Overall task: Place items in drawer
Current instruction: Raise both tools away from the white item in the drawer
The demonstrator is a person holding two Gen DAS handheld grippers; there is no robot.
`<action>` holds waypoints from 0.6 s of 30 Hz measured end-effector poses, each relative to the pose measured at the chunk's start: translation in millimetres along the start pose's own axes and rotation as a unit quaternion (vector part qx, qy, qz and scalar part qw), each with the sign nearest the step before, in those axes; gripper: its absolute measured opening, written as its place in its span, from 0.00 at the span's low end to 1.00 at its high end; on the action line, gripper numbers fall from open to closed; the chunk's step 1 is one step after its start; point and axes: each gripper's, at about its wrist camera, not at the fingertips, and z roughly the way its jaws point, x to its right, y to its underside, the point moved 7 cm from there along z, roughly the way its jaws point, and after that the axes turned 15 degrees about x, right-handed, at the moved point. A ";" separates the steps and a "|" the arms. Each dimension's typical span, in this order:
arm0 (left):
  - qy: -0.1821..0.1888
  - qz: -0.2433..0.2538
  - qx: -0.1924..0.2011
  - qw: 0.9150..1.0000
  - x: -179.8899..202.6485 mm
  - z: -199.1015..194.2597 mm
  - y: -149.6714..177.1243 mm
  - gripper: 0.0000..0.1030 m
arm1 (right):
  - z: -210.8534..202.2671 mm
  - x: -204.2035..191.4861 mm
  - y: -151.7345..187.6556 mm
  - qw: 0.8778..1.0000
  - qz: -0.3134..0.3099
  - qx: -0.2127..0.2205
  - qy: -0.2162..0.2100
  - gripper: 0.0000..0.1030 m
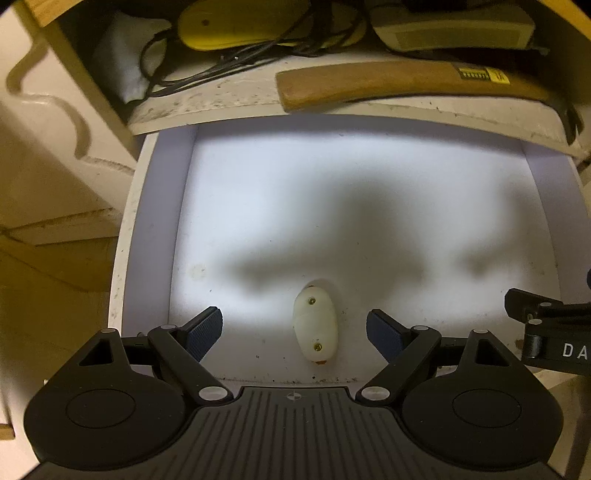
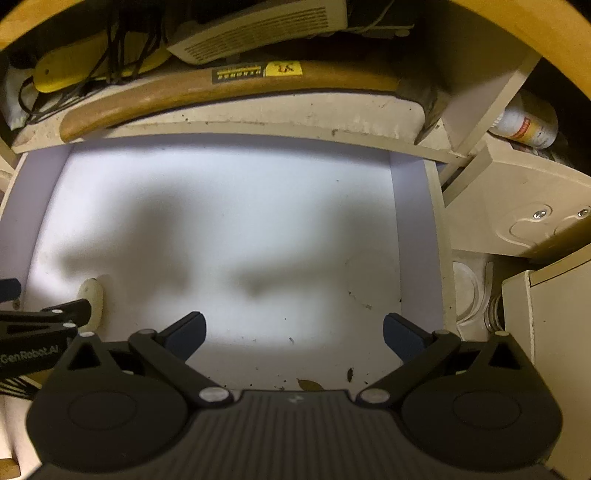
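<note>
The open white drawer (image 1: 147,236) fills both views. A small cream oval fitting with two brass screws (image 1: 314,328) lies on the drawer floor near the front edge. My left gripper (image 1: 294,332) is open above it, the fitting lying between the fingers but not touched. In the right wrist view the fitting (image 2: 92,295) shows at the far left, partly behind the left gripper's finger. My right gripper (image 2: 294,332) is open and empty over the drawer's (image 2: 413,229) front right part.
On the shelf above the drawer lie a wooden-handled axe (image 1: 399,83), black cables (image 1: 229,55), a yellow object (image 1: 236,26) and a beige box (image 1: 454,31). A bottle (image 2: 524,123) lies in the right compartment. Debris and a leaf (image 2: 310,384) sit at the drawer front.
</note>
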 end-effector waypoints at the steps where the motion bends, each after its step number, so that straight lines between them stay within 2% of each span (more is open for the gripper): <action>1: -0.001 -0.002 0.003 1.000 -0.2 -1.5 -0.6 0.84 | -1.8 0.4 -0.5 1.000 0.000 0.002 0.000 1.00; 18: 0.008 -0.023 0.077 0.997 -6.3 -50.2 -5.9 0.84 | -39.9 -2.1 -3.5 0.999 0.010 0.040 -0.007 1.00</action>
